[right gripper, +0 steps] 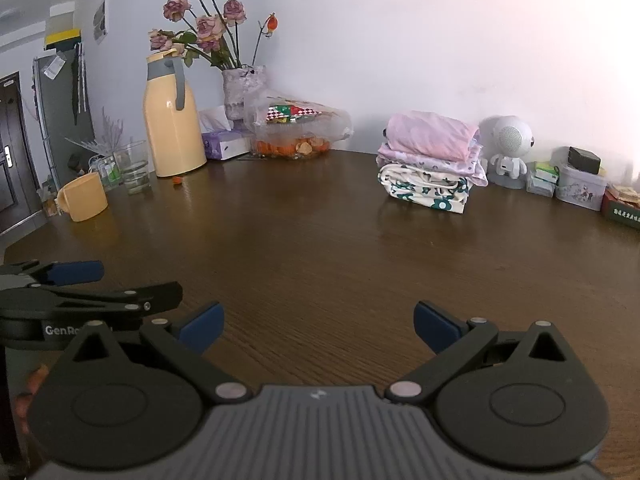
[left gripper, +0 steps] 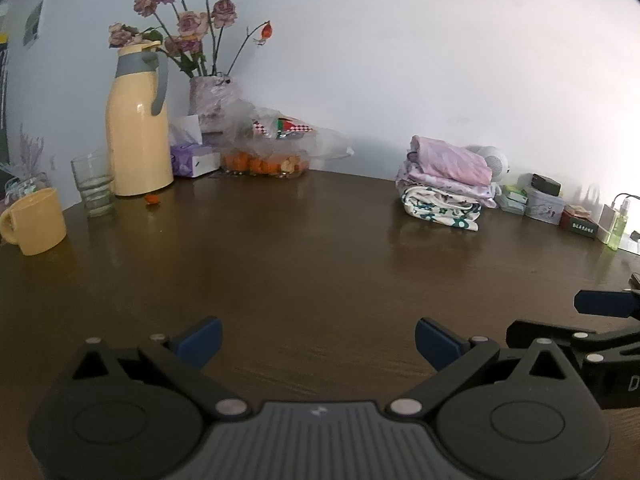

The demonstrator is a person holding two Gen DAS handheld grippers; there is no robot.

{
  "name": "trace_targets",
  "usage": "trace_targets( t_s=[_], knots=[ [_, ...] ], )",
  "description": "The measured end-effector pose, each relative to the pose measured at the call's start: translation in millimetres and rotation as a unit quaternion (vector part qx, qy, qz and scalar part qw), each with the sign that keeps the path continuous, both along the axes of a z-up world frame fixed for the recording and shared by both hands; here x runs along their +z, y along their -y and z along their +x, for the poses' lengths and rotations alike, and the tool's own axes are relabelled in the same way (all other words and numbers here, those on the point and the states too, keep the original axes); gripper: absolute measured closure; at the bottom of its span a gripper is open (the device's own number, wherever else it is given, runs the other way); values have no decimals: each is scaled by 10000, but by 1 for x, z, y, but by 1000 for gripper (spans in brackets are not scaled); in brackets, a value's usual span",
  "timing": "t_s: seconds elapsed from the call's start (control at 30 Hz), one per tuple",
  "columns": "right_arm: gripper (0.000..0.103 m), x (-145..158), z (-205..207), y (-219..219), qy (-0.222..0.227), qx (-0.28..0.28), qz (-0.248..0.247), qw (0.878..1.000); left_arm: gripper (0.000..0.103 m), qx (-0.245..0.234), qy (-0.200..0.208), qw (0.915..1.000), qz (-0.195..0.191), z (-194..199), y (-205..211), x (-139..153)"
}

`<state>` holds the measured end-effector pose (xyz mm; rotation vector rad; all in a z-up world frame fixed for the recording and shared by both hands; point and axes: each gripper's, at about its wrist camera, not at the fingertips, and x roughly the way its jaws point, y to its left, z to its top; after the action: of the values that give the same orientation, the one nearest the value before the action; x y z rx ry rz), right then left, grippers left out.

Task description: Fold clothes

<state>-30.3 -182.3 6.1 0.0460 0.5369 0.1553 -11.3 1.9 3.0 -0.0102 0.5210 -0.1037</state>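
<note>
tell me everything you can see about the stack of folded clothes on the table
The stack of folded clothes sits on the dark brown wooden table near the white wall: a plain pink soft garment on top, pale lilac printed layers beneath, a cream piece with green flowers at the bottom. Neatly folded, lying flat, beside a small white robot figurine. Neither gripper touches it.

Left claw: blue-padded fingers spread wide, nothing between, held level. Right claw: same wide spread, empty. Claws side by side, close, each showing at other's view edge.
</note>
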Motion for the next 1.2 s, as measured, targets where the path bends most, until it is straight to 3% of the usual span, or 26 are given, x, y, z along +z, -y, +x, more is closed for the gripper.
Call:
trace_targets(
  t_s=[0.4,1.2],
  knots=[
    [0,-4,3,1,-172,-142,60,9997,0,-289,-22,9994,172,8,8,1],
    [0,-6,4,0,-233,-125,75,9996,0,-258,-104,9994,185,11,9,-2]
  ],
)
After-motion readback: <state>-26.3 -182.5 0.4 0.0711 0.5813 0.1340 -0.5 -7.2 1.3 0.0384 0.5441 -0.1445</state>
